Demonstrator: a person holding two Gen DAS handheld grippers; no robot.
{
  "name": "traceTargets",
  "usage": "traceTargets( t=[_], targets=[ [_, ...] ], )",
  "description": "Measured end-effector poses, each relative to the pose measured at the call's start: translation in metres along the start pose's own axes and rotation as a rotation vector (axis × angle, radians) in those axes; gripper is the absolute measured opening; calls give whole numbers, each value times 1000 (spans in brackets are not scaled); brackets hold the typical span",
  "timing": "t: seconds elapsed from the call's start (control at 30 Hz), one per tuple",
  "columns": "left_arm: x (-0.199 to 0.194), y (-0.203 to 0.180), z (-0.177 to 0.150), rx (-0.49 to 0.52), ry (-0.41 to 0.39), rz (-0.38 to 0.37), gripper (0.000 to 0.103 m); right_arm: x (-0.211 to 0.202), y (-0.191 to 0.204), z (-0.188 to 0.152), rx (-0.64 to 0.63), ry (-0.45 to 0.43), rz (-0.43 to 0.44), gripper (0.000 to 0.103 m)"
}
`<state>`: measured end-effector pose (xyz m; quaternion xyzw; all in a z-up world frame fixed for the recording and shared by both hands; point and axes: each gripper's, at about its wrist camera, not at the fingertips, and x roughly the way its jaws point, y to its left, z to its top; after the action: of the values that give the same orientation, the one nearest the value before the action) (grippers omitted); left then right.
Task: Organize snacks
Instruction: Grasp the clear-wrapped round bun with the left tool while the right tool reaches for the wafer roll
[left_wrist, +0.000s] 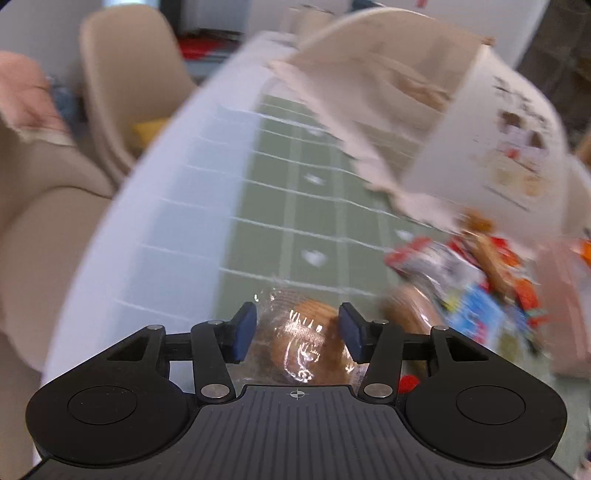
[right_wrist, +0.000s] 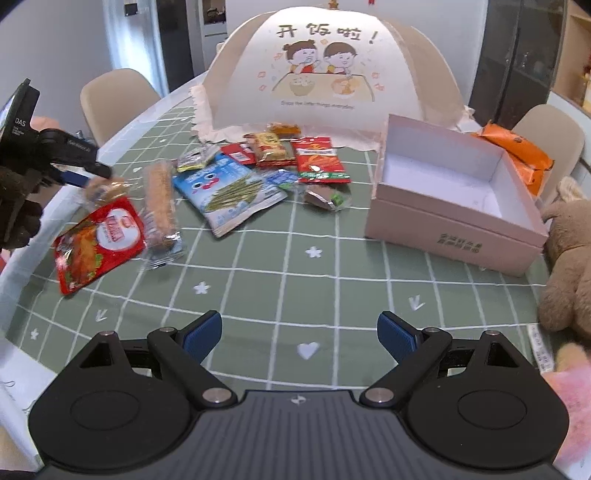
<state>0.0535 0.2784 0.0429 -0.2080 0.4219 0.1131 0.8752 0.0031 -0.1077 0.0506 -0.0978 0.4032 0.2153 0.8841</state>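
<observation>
My left gripper (left_wrist: 297, 334) is shut on a clear-wrapped round pastry (left_wrist: 303, 343), held above the table's left side; it also shows in the right wrist view (right_wrist: 105, 190) at the left gripper's tips (right_wrist: 92, 177). A pile of snack packets lies on the green checked tablecloth: a red pouch (right_wrist: 98, 243), a long wrapped bar (right_wrist: 159, 206), a blue seaweed pack (right_wrist: 227, 192), a red chip bag (right_wrist: 319, 158). An open, empty pink box (right_wrist: 454, 221) stands to the right. My right gripper (right_wrist: 299, 336) is open and empty over the near cloth.
A domed food cover (right_wrist: 325, 70) with cartoon children stands behind the snacks. Orange packets (right_wrist: 517, 151) lie behind the box. A brown plush toy (right_wrist: 569, 266) sits at the right edge. Beige chairs (right_wrist: 114, 99) surround the table.
</observation>
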Motion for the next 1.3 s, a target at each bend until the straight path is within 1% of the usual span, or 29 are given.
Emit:
traceTargets(
  t=[0.03,0.1,0.13,0.17,0.2,0.23,0.27,0.3,0.33,0.37,0.43,0.5,0.57,0.63,0.7,0.77,0.8,0.83,0.87,0.93,0.97,1.0,1.03,1.1,1.17,1.2,1.23,1.27,1.3],
  targets=[
    [-4,-1,-2,12,-16,-7,54,-1,3,-1,-8,0,0,92],
    [-21,2,-6,-19,-104,8,53,-4,6,-1,-25,-8,-10,92],
    [-33,7,-8,-77,-151,25,52,-5,6,-2,-30,-14,-15,92],
    [-40,12,-9,-145,-164,40,52,-6,5,-2,-31,-15,-21,92],
    [-43,17,-11,-212,-148,39,52,-6,4,-2,-25,-12,-24,92],
    [-41,23,-13,-289,-105,5,52,-6,2,-2,-18,-9,-25,92],
    [-38,26,-15,-345,-61,-45,52,-4,0,-2,-5,-2,-25,92],
    [-34,27,-17,-381,-28,-80,52,-3,-2,-3,6,5,-24,92],
    [-28,24,-17,-404,2,-95,52,-1,-4,-3,18,13,-23,92],
    [-23,20,-16,-404,9,-88,52,3,-5,-3,32,27,-21,92],
    [-13,8,-9,-377,-16,-35,52,7,-4,-3,36,44,-18,92],
    [0,-5,1,-328,-30,9,52,6,1,-4,19,44,-14,92],
    [12,-24,10,-216,-16,62,52,3,6,-5,-7,39,-11,92],
    [18,-47,9,-43,-4,110,52,1,9,-8,-31,31,-19,92],
    [13,-59,3,73,-22,131,52,-2,7,-13,-49,22,-40,92],
    [-5,-60,-5,143,-73,162,51,-3,1,-18,-46,25,-60,92],
    [-16,-56,-9,138,-95,173,50,-2,-4,-20,-30,31,-65,92],
    [-26,-48,-12,90,-104,162,50,-1,-10,-22,-8,39,-66,92],
    [-34,-37,-12,7,-102,123,50,2,-17,-24,25,54,-64,92],
    [-36,-17,-12,-183,-71,30,50,8,-26,-26,73,78,-50,92],
    [-33,-12,-12,-233,-58,15,50,11,-28,-27,85,87,-43,92],
    [-27,-13,-10,-236,-48,27,50,13,-27,-26,82,92,-40,92],
    [-19,-19,-7,-210,-36,56,50,14,-24,-25,70,91,-39,92],
    [-5,-34,-5,-157,-11,69,52,12,-14,-22,20,70,-36,92],
    [7,-54,-8,-30,-12,106,60,8,-3,-20,-38,51,-26,92],
    [11,-64,-10,54,-20,137,67,6,1,-18,-62,42,-22,92],
    [14,-70,-14,117,-22,159,72,3,5,-18,-84,32,-21,92],
    [15,-70,-16,132,-20,158,72,1,7,-16,-104,17,-25,92],
    [16,-68,-17,125,-13,142,72,-1,8,-14,-114,5,-29,92]
  ],
)
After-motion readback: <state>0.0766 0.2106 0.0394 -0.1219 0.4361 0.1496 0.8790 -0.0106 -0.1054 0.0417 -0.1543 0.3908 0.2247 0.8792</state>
